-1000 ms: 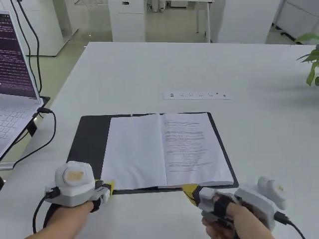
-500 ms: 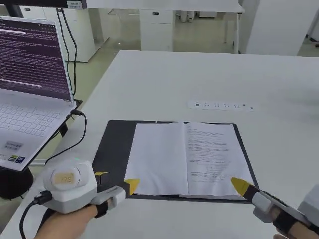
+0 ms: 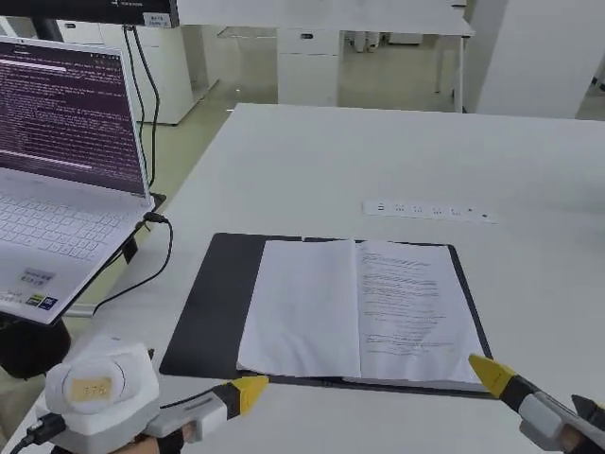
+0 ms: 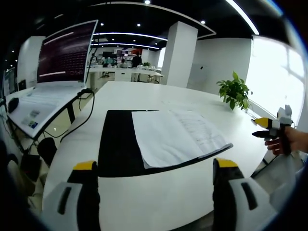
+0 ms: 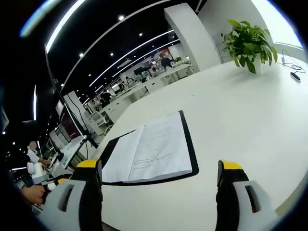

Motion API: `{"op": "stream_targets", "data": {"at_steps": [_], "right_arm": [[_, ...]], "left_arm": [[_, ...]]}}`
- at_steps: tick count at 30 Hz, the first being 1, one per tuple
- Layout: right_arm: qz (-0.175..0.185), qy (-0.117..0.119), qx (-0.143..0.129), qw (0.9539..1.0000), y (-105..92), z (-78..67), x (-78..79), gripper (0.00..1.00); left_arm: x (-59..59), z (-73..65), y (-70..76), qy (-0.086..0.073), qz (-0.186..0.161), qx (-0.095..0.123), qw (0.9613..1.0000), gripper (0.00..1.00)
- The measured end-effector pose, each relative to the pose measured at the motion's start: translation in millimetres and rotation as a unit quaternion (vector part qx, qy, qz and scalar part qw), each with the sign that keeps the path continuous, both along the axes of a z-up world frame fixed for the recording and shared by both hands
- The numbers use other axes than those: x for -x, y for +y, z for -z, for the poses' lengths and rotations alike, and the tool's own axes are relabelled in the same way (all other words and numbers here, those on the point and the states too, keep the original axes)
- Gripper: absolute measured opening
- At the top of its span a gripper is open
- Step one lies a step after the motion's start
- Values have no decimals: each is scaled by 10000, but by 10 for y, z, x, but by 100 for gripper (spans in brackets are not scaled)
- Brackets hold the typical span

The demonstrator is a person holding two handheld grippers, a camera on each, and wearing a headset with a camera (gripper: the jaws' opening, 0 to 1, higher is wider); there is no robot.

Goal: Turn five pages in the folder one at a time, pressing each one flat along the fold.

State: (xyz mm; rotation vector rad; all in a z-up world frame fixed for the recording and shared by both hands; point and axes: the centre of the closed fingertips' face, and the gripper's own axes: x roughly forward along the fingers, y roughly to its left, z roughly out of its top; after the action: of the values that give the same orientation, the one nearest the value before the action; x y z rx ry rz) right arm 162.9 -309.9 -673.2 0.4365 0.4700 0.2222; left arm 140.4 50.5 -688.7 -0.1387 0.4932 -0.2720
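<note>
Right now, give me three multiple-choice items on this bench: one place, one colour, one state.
1. Where does the laptop sit relative to the folder? A) on it B) right of it C) left of it
2. The folder's cover is: A) red B) black C) blue
3. The left hand-held gripper and right hand-held gripper are: A) both open, empty B) both shut on a page C) both shut on the cover

Answers: 1 C, the head view shows it off the folder's left edge. 2 B, black shows around the white pages. 3 A, each gripper view shows jaws spread wide, gripping nothing.
</note>
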Motion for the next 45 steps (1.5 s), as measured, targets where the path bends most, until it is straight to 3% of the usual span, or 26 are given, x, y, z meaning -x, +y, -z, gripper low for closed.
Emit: {"op": "stream_targets", "data": {"at_steps": [4,6,7,8,11,12,13,15,19,21,24,30,39,45], "right_arm": [[-243,54,189,9995,28,57,22,100],[-401,109,192,9990,83,79,50,100],[-493,97,220,9985,110,73,64,99],[-550,52,261,9981,126,54,72,99],[-642,-108,430,9970,145,-22,84,96],[-686,-100,479,9964,151,-40,93,95],[-698,-135,485,9963,153,-60,93,95],[-727,-175,545,9957,141,-93,104,95],[-688,-262,730,9946,65,-157,147,92],[-660,-320,748,9945,25,-194,169,91],[-638,-351,840,9938,-25,-210,192,90],[-527,-294,797,9950,-106,-196,229,88],[-613,-297,856,9940,-65,-184,225,86],[-596,-241,793,9948,-81,-165,228,85]], "left_arm": [[-35,-38,-60,-143,57,77,9999,99],[-76,34,-154,-25,229,17,9997,99],[-75,100,-217,148,398,-136,9990,99],[-103,119,-266,160,512,-220,9983,99],[-178,76,-482,23,924,-401,9949,99],[-201,72,-531,-16,1122,-636,9916,99],[-245,50,-568,-88,1134,-657,9913,99],[-316,41,-708,-41,1221,-514,9912,99],[-472,84,-951,54,1411,-494,9887,91],[-520,86,-1118,32,1529,-434,9873,93],[-568,112,-1324,60,1718,-447,9841,89],[-721,261,-1934,60,2244,-575,9728,80],[-882,477,-2408,159,2556,-736,9638,72],[-963,555,-2579,202,2651,-822,9605,69]]}}
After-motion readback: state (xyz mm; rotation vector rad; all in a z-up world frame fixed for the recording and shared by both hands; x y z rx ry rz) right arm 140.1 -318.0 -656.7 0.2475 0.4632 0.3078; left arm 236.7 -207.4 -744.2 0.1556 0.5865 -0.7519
